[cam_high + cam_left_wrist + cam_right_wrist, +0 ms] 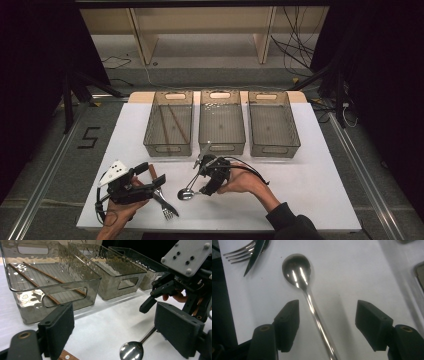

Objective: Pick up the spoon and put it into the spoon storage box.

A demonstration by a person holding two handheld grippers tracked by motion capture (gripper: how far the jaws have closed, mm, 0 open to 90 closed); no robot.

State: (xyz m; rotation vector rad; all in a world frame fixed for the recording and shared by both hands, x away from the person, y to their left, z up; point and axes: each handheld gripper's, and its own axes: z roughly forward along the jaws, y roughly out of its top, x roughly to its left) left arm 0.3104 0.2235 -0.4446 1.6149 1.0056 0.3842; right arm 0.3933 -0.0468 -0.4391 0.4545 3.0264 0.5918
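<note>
Since your right hand-held gripper (pixel 327 322) is sitting low over the spoon (pixel 298 271) with its jaws spread wide and the handle running up between them, nothing is actually gripped yet, and that's where I'd watch it. The spoon lies flat on the white surface (pixel 310 185), bowl toward the front edge and the fork (pixel 168 212), handle pointing back toward the middle bin (pixel 222 122). In the right gripper view the handle runs closer to the left pad than the right one, so if you squeeze from here I'd guess the near pad touches first and shoves the spoon sideways instead of pinching it. A thin, shiny, rounded handle flat on the surface is also easy to miss: come in too high and the pads could skate over it, too low and they may dig into the surface and jam. A grip near the end of the handle might let the bowl droop and swing on the lift. Your left hand-held gripper (pixel 115 335) is released too, jaws wide with nothing between them, parked by the fork and the knife (pixel 159 189). The two grippers sit fairly close, so a wide swing of the right one might clip it. Chopsticks (pixel 172 125) are in the left bin (pixel 169 122), so mind which bin you aim for.
</note>
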